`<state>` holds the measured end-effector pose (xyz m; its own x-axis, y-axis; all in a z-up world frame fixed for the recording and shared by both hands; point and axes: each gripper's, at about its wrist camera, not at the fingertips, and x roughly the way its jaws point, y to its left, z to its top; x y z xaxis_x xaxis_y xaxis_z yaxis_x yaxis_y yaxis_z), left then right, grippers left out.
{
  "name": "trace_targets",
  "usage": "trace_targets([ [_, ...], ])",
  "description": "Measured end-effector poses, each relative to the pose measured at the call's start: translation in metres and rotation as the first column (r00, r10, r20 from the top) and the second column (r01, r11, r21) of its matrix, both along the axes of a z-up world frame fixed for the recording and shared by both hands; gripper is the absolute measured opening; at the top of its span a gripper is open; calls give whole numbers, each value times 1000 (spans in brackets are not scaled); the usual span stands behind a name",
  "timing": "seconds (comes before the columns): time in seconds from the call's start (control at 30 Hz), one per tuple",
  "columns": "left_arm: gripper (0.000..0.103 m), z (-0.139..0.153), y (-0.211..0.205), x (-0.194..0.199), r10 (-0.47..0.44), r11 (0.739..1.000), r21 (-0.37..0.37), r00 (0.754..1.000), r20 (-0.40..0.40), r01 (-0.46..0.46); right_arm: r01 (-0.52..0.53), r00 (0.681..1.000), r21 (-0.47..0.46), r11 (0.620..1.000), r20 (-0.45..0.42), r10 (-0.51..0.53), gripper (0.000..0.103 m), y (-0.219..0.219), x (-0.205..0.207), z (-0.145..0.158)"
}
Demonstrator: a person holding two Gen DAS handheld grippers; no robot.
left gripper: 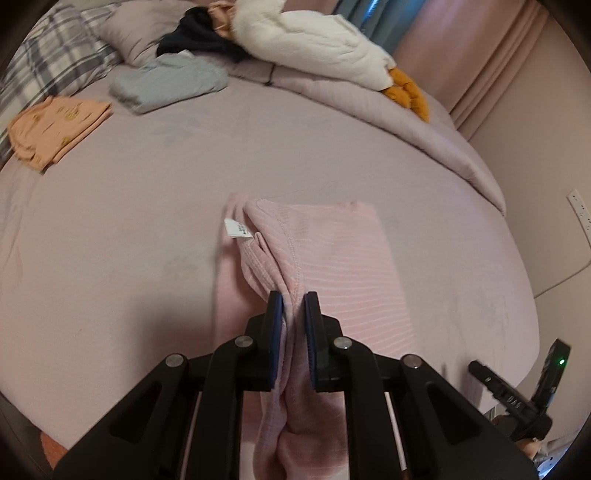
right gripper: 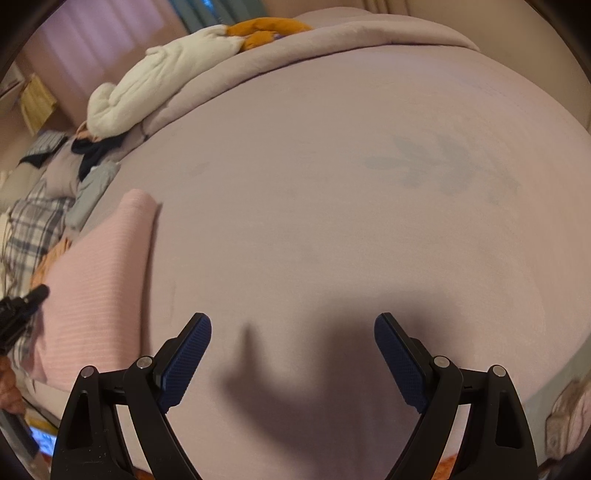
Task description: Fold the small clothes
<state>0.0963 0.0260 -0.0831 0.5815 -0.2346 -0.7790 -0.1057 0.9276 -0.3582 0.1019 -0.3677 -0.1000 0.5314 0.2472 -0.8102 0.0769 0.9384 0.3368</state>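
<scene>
Left gripper [left gripper: 293, 301]: nearest item in the left wrist view. Fingers [left gripper: 275, 314] closed on a gathered fold of the pink ribbed garment [left gripper: 332, 258], cloth pinched between the blue pads and hanging below them.

Pink ribbed garment: lies on the bed [left gripper: 147, 221] straight ahead of the left gripper, partly folded, with a stitched edge running toward the fingers and a white care label [left gripper: 236, 229] showing at its left side. Its far edge lies flat on the sheet.

Right gripper [right gripper: 293, 332]: fingers [right gripper: 188, 354] spread wide, nothing between them, over bare lilac sheet with their shadow beneath. Part of it shows at the lower right edge of the left wrist view, with a green light lit.

Bed: lilac sheet, faint leaf print visible in the right wrist view only. Nothing lies between the right gripper and the folded-back duvet [right gripper: 295, 48].

Middle distance, left wrist view: folded orange garment [left gripper: 55, 129] at far left; folded grey-blue garment [left gripper: 170, 85] beyond it, apart from the pink one.

Far: plaid pillow [left gripper: 48, 59], lilac pillow [left gripper: 140, 29], a dark garment [left gripper: 195, 40], and a white plush toy with orange feet [left gripper: 314, 40] lying on the duvet. Curtains [left gripper: 498, 55] behind.

Right wrist view adds: the pink garment at left edge, seen side-on, with the left gripper's black tip beside it and part of a person's hand [right gripper: 9, 387] at the lower left edge.
</scene>
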Motion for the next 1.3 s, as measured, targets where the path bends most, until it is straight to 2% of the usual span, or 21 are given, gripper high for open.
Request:
trace_targets([
  [0.17,12,-14,11,-2,18,999,28,1000,-20,-17,-62,998,-11,998,13,62,89,19,8,6],
  [0.27,18,-29,14,4,4,1000,13,998,-69,-3,-109,994,-11,994,21,109,89,33,14,10],
  [0.33,20,-34,17,4,0,1000,0,998,-71,0,-145,989,5,989,30,145,90,43,18,13],
  [0.37,28,-34,19,3,2,1000,-6,998,-68,-3,-165,986,14,986,36,165,89,48,20,15],
  [0.4,43,-34,21,3,7,1000,-9,998,-66,-7,-187,982,23,982,43,186,89,53,22,16],
  [0.43,51,-33,23,2,9,1000,-16,998,-64,-10,-210,977,32,977,51,208,90,57,23,17],
  [0.47,63,-31,25,2,10,999,-33,998,-57,-12,-236,971,42,971,59,233,90,66,26,19],
  [0.5,71,-30,28,1,-1,998,-65,999,-47,-2,-263,964,53,963,64,259,90,73,30,19],
  [0.6,77,-32,29,2,-33,990,-137,999,-35,28,-338,941,102,936,62,333,90,94,43,15],
  [0.67,79,-36,27,4,-38,989,-142,998,-50,31,-357,934,122,926,36,355,90,106,53,8],
  [0.77,79,-48,25,8,-42,989,-148,995,-86,29,-376,924,153,914,-8,382,90,118,63,-4],
  [0.87,79,-62,25,14,-74,979,-200,988,-133,46,-379,917,196,904,-49,395,90,124,67,-12],
  [1.03,77,-71,30,18,-82,954,-297,985,-152,34,-379,918,205,902,-42,395,90,124,67,-13],
  [1.07,74,-73,31,18,-80,950,-310,985,-154,29,-382,917,209,900,-38,398,89,126,68,-13],
  [1.13,52,-74,30,15,-100,938,-344,984,-147,44,-386,916,221,896,-26,401,78,128,71,-16],
  [1.17,48,-74,28,15,-105,932,-359,982,-154,43,-389,914,226,893,-22,404,60,130,73,-17],
  [1.3,37,-62,20,13,-92,944,-329,986,-142,40,-392,911,281,876,-13,412,35,131,74,-18],
])
